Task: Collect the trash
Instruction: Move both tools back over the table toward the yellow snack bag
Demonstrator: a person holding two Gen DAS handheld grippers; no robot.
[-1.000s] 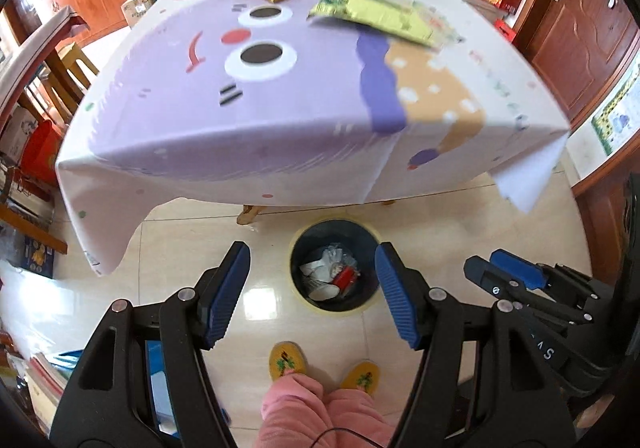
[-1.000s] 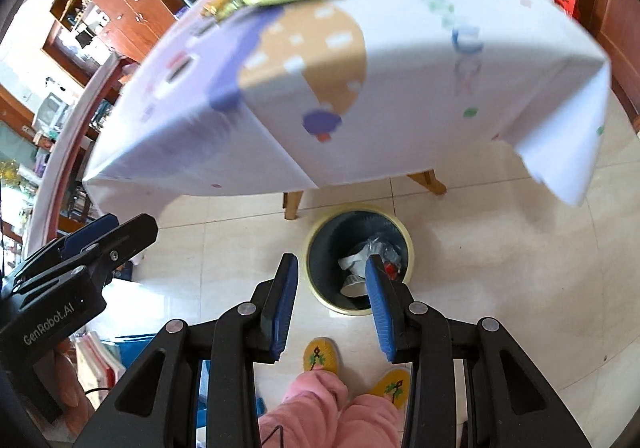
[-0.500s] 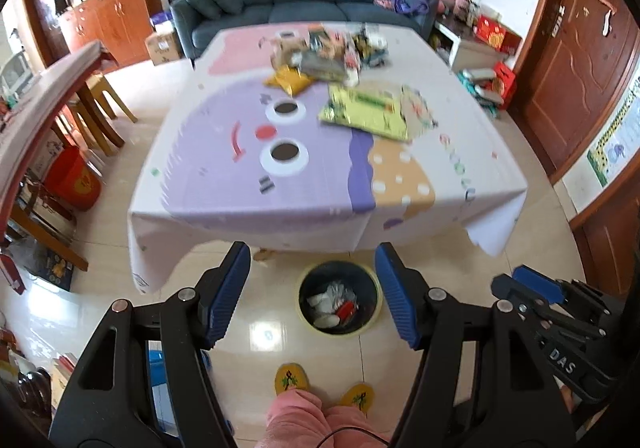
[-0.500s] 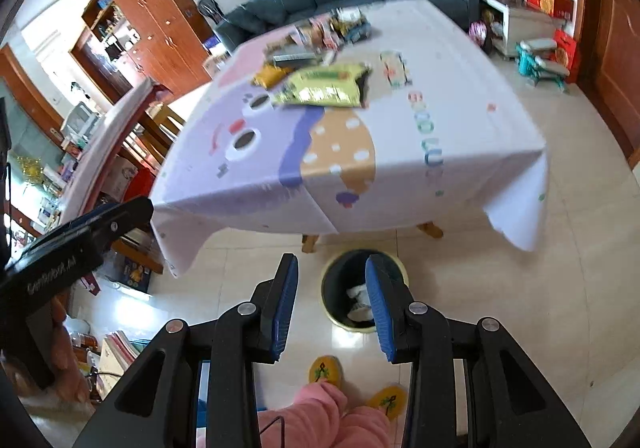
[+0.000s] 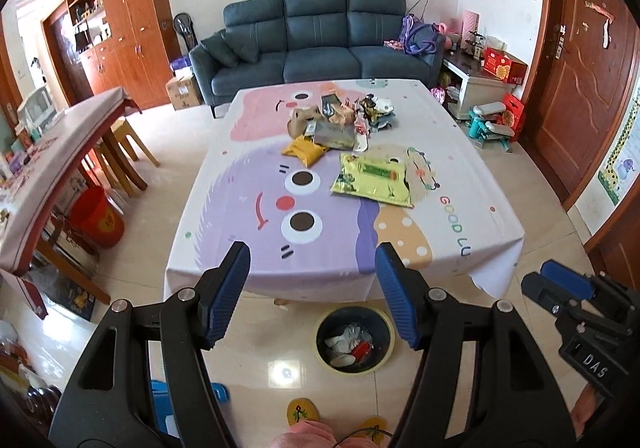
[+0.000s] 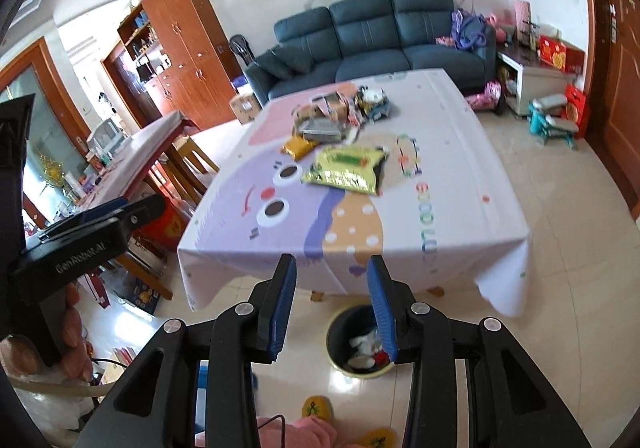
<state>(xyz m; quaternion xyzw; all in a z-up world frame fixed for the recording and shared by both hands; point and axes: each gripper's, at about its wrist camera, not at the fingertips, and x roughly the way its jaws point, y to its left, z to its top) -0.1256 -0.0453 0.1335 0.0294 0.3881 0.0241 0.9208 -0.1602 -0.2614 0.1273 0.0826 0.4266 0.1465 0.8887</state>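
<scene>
A dark trash bin [image 5: 353,340] [image 6: 360,344] with wrappers inside stands on the floor at the near edge of the table. The table's cartoon cloth [image 5: 312,207] [image 6: 440,207] carries a large yellow-green snack bag [image 5: 374,177] [image 6: 346,168], a small yellow packet [image 5: 304,151] [image 6: 298,147] and a pile of wrappers and boxes [image 5: 340,119] [image 6: 340,111] at its far end. My left gripper [image 5: 313,252] is open with nothing in it, raised well back from the table. My right gripper [image 6: 332,264] is open too, holding nothing, and also shows at the edge of the left wrist view [image 5: 560,284].
A blue sofa [image 5: 316,35] stands behind the table. A long wooden side table [image 5: 52,167] with stools and a red bucket [image 5: 96,217] is at the left. Toys and boxes [image 5: 492,123] clutter the right, near a brown door [image 5: 580,87]. The person's yellow slippers [image 5: 302,414] are below.
Both grippers have lifted and tilted up from the bin, so the whole table and room now show. The jaws kept the same width and hold nothing.
</scene>
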